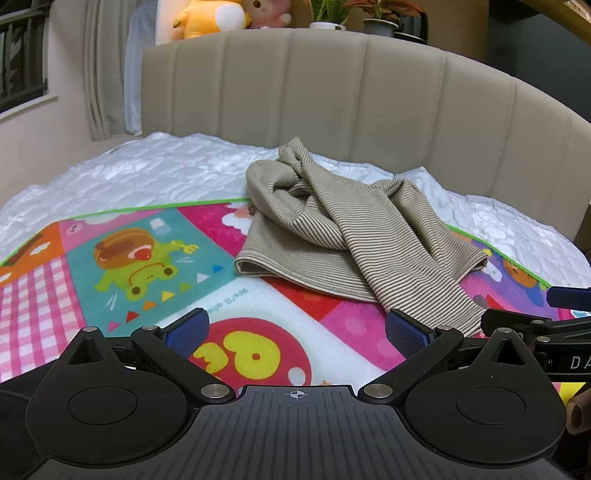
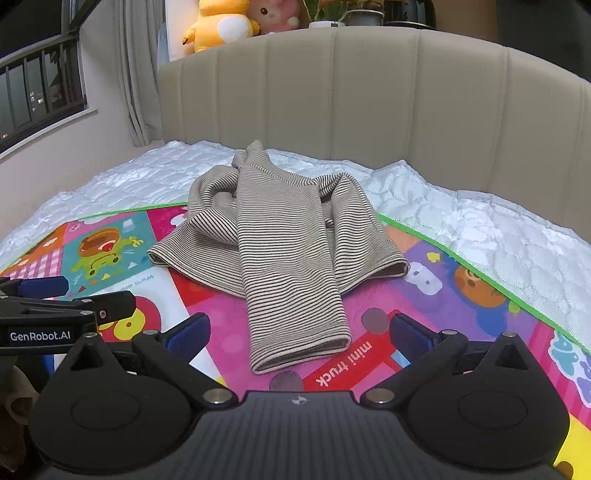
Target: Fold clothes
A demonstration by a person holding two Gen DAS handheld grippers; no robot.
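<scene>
**Striped garment lies crumpled on the play mat, both tools wide and empty**

The bed (image 1: 155, 170) fills both views, its white quilted cover running to a beige padded headboard (image 1: 332, 92) at 12 o'clock. A bright cartoon play mat (image 1: 122, 258) with a green edge is spread over the near part of the bed. On it, and reaching past its far edge onto the quilt, lies the striped garment (image 2: 280, 236), beige with thin dark stripes, bunched and twisted at its far end. In the right wrist view one sleeve (image 2: 295, 317) stretches toward 6 o'clock, its cuff lying flat on the mat just ahead of the fingers.

The left tool (image 1: 295, 332) hangs above the mat with its blue-padded fingers spread wide, gripping nothing; the garment lies toward 1 o'clock from it, the sleeve end just beside its right finger. The right tool (image 2: 299, 332) is likewise wide apart and empty, the cuff lying between its fingers' line of sight without touching them.

Plush toys (image 1: 210, 18) and potted plants (image 1: 376, 18) sit on the ledge behind the headboard.
</scene>
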